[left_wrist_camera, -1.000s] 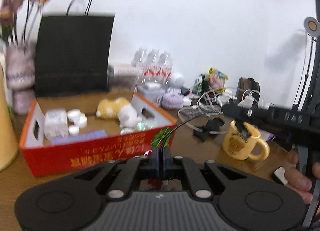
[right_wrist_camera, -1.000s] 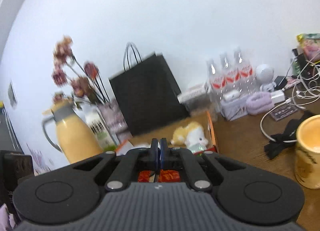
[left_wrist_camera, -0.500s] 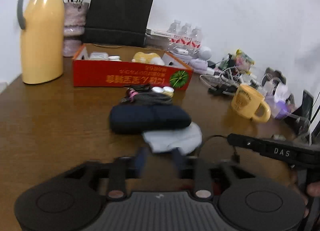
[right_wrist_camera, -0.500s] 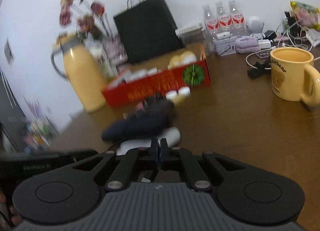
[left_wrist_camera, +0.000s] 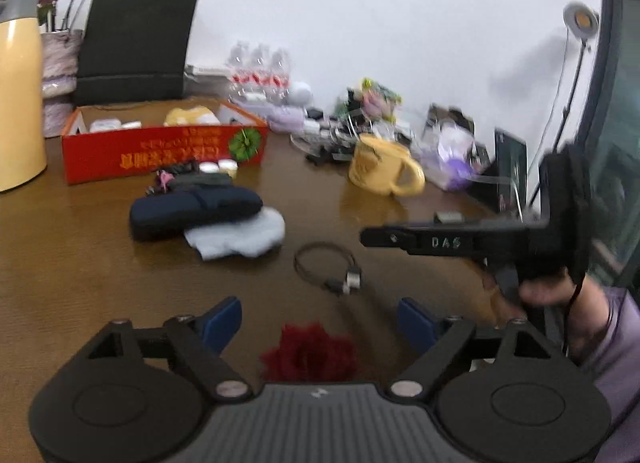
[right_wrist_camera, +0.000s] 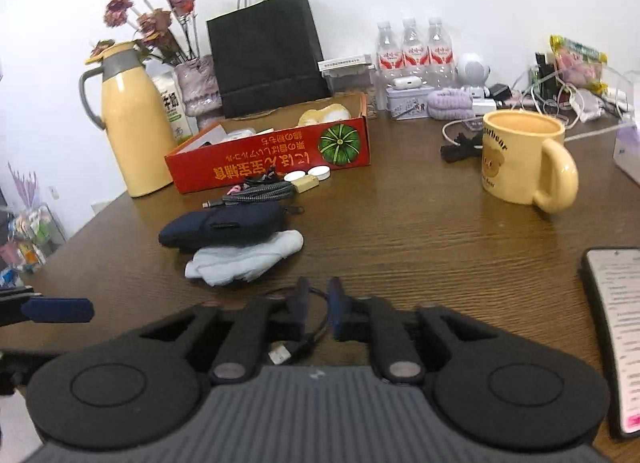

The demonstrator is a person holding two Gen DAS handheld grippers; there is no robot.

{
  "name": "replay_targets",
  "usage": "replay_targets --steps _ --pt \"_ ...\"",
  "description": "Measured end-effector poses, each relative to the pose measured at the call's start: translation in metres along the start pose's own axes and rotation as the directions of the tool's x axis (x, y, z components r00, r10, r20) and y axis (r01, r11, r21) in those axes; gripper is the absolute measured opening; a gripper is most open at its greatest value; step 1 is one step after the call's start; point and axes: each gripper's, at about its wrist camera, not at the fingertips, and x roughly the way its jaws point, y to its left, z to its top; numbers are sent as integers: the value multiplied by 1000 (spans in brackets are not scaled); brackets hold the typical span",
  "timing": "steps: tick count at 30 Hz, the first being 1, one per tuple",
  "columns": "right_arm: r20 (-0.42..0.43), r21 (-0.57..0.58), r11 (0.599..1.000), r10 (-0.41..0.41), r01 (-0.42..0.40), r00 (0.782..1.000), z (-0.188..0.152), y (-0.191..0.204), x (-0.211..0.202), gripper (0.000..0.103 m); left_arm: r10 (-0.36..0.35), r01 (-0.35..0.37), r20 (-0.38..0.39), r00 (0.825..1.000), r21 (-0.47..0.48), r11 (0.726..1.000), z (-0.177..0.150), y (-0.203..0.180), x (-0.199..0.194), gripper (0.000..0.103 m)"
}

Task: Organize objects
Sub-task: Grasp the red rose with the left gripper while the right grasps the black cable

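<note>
Left wrist view: left gripper (left_wrist_camera: pixel 320 317) has its jaws opening wide over the wooden table (left_wrist_camera: pixel 80 271), a dark red fuzzy flower (left_wrist_camera: pixel 308 355) lying between the blue pads (left_wrist_camera: pixel 220 317), untouched as far as the blur allows. Ahead lies a coiled black cable (left_wrist_camera: pixel 326 265) with a plug end, then a grey cloth (left_wrist_camera: pixel 240 237) tucked under a dark pouch (left_wrist_camera: pixel 194 211).

Right wrist view: right gripper (right_wrist_camera: pixel 318 301) has its jaws opening too, partly apart, the cable loop running under and between them; no pad presses on it.

Red box (right_wrist_camera: pixel 272 161) sits at the back of the table, already holding a few items.

Judgement: approach stage, a pickup for each hand, nothing held yet. Next move calls for closing squarely on flower and cable, then carrying them to the box. Thin cable may slip out of the pads.
</note>
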Motion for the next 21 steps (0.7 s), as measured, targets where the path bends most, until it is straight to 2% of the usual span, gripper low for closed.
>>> replay_targets --steps 1,3,5,7,8,10,11,13,14,15,19,20,21 --pt "-10 -26 1000 5 -5 1000 -2 2 -2 50 0 0 -17 1000 1 1000 -4 -2 2 84" --pt "-34 -90 996 18 -21 999 -7 11 -2 50 14 -14 -54 998 4 1000 -9 -4 11 82" --pt "-79 -106 994 28 -36 997 -12 21 3 53 42 -41 -76 996 9 999 -13 -7 19 76" --pt "-105 -99 994 34 -44 994 -16 27 8 55 60 -60 -93 994 2 998 -15 -6 24 66" --pt "-113 -102 994 35 -47 993 -17 32 11 57 75 -75 -101 992 -2 997 -16 -5 26 65" --pt "-114 -113 993 25 -38 993 -22 39 17 60 106 -108 -105 989 -10 994 -18 -1 26 52" --pt "-103 -139 990 -2 -12 995 -23 44 19 60 123 -126 -100 987 -14 992 -18 1 25 52" --pt "-93 -188 982 -45 27 995 -27 51 20 56 129 -133 -96 987 -28 991 -18 5 23 48" --pt "-81 -203 978 -61 43 995 -28 54 21 51 131 -135 -94 987 -34 990 -18 7 22 46" --pt "-77 -195 980 -56 41 995 -28 54 21 35 133 -137 -92 987 -37 990 -18 7 21 44" --pt "-81 -207 978 -57 40 995 -26 54 20 33 127 -131 -69 990 -63 989 -16 12 15 40" --pt "-80 -208 977 -54 36 995 -27 54 18 27 120 -124 -67 991 -72 990 -16 13 14 40" --pt "-72 -202 979 -49 34 996 -26 53 16 15 118 -123 -65 991 -80 989 -15 15 14 39"
